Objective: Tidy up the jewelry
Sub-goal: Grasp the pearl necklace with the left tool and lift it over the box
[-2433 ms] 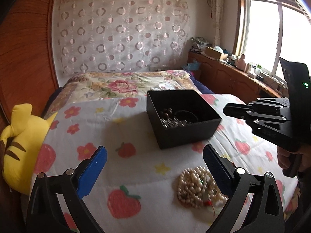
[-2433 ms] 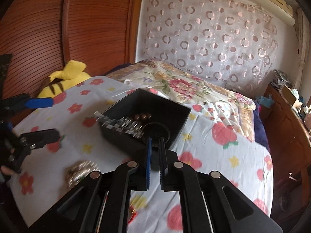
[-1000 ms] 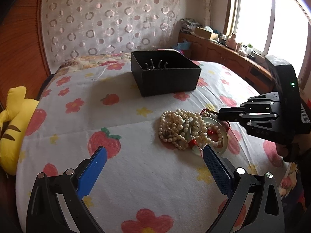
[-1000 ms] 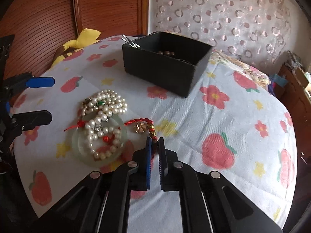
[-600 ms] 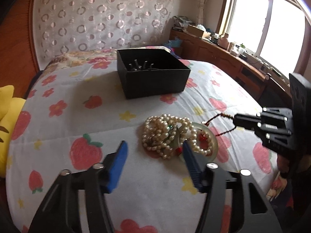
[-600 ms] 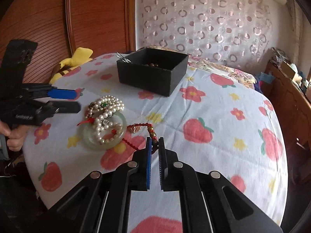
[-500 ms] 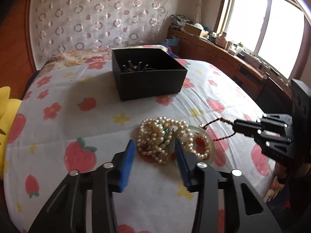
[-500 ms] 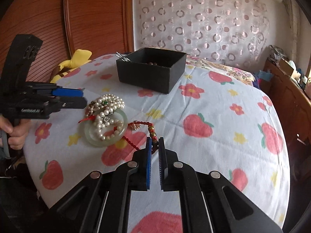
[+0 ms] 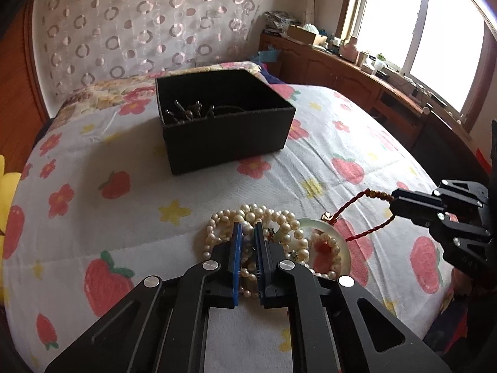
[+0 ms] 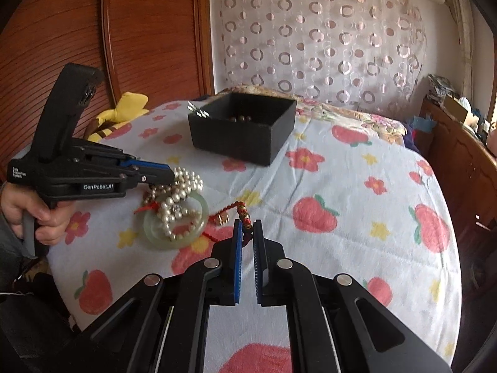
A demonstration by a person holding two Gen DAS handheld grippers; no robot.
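- Your left gripper (image 9: 247, 233) has its jaws clamped on strands of the pearl necklace (image 9: 264, 227), which lies heaped on the bed (image 9: 139, 217), partly over the pale green bangle (image 10: 175, 222).
- Your right gripper (image 10: 247, 228) has its jaws pinched on the beaded end of the red cord bracelet (image 10: 230, 209), whose cord runs back to the heap.
- The three pieces look tangled, so draw your hands apart slowly and level; a quick pull could drag the bangle along or strain a strand.
- Lift the cord only once it slides free of the pearls.
- The black box (image 9: 223, 124) sits open farther up the bed, well apart from the heap.
- Inside it you can see dark round beads and some metal clips by one corner; the rest of its floor is hidden.
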